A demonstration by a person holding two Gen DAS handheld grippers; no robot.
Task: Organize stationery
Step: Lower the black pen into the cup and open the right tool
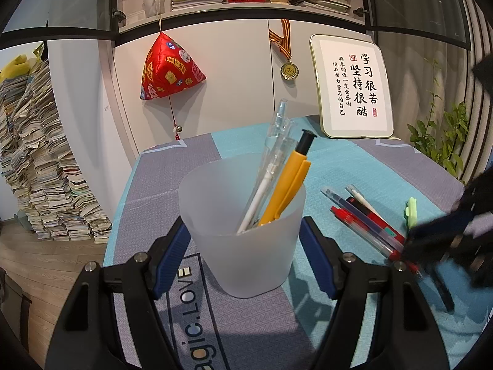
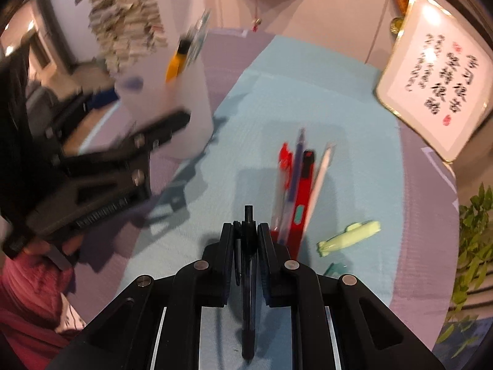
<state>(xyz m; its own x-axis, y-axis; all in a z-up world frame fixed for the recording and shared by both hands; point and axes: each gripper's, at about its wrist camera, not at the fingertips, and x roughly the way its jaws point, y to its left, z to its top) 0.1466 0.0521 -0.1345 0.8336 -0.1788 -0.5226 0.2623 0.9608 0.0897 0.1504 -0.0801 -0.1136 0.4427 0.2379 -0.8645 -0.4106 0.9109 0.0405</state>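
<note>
Upright, black pen [image 2: 248,277] — tip down — in right gripper [image 2: 246,240].

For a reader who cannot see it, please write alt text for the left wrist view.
The left gripper closes on a frosted translucent plastic cup holding an orange pen and clear pens. More pens lie right of it on the blue-grey tablecloth.

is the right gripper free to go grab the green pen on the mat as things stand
Probably not yet. The right gripper is shut on a dark pen, so it has no spare grip. The green pen lies alone on the mat, right of the other pens, nothing on top, so the way looks free once the dark pen is dropped off.
</note>
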